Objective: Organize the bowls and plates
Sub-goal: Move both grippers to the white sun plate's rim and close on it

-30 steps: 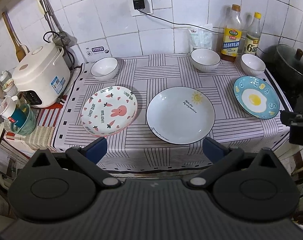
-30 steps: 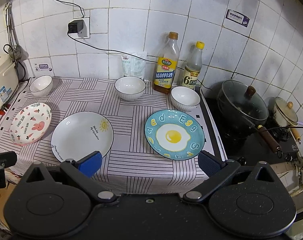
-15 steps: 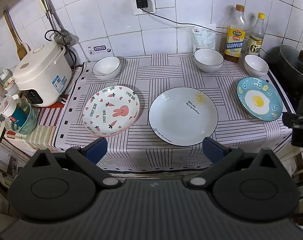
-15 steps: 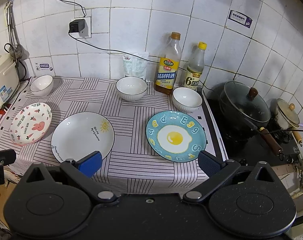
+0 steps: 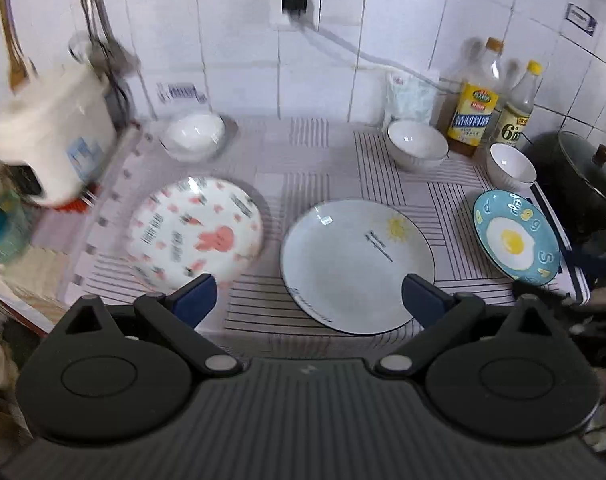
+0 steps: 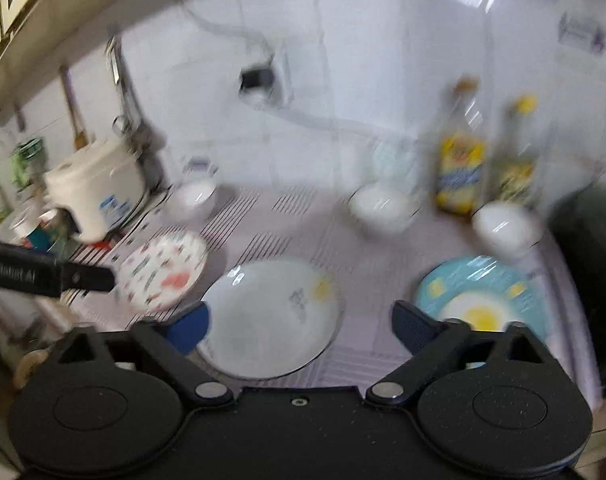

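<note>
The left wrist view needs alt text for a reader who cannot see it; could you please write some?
Three plates sit in a row on a striped tablecloth: a bunny plate, a white sun plate and a blue egg plate, with three white bowls behind. The open left claw hovers in front, empty.

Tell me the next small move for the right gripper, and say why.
Probably ease the right gripper, its jaws closing with nothing between them, toward the near rim of the fried-egg plate. All three plates lie apart, unstacked; the white sun plate beside it is the largest, so it looks a sensible base.
</note>
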Demonstrator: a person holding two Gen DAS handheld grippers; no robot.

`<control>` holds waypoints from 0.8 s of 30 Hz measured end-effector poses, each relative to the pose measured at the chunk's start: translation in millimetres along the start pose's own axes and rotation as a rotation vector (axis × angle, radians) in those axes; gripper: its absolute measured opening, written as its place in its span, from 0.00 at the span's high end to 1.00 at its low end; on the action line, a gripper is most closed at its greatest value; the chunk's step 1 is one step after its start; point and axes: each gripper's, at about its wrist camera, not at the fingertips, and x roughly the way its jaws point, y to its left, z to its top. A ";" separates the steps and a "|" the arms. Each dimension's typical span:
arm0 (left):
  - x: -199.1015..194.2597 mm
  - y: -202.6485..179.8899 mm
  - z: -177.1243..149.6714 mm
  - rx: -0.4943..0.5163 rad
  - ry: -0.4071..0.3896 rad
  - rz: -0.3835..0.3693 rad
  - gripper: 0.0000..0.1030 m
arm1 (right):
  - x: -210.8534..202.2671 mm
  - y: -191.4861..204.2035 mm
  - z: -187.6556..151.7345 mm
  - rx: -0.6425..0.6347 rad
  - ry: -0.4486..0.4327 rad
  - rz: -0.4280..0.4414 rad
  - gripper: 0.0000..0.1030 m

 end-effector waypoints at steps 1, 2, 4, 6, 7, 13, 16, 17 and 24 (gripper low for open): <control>16.9 2.9 -0.5 -0.023 0.034 -0.003 0.09 | 17.1 -7.0 -4.9 0.015 0.022 0.028 0.14; 33.0 4.7 -1.6 -0.037 0.055 -0.011 0.12 | 34.0 -12.5 -10.2 0.030 0.042 0.047 0.15; 63.3 6.9 -5.7 -0.059 0.087 -0.007 0.21 | 61.2 -20.1 -21.5 0.068 0.058 0.065 0.17; 91.6 11.3 -10.3 -0.095 0.123 -0.008 0.26 | 85.6 -29.1 -34.3 0.125 0.088 0.065 0.20; 103.2 12.5 -12.5 -0.101 0.133 -0.008 0.30 | 95.5 -33.1 -38.7 0.151 0.105 0.066 0.22; 151.3 18.0 -22.0 -0.123 0.190 0.006 0.41 | 134.0 -45.9 -54.0 0.276 0.152 0.131 0.45; 162.3 20.6 -22.8 -0.132 0.196 -0.008 0.52 | 141.5 -46.0 -55.9 0.269 0.145 0.137 0.55; 164.7 21.1 -23.1 -0.135 0.200 -0.017 0.54 | 143.5 -45.8 -56.4 0.268 0.147 0.127 0.59; 181.7 19.7 -25.3 -0.149 0.240 -0.018 0.80 | 145.2 -65.2 -64.5 0.349 0.152 0.149 0.79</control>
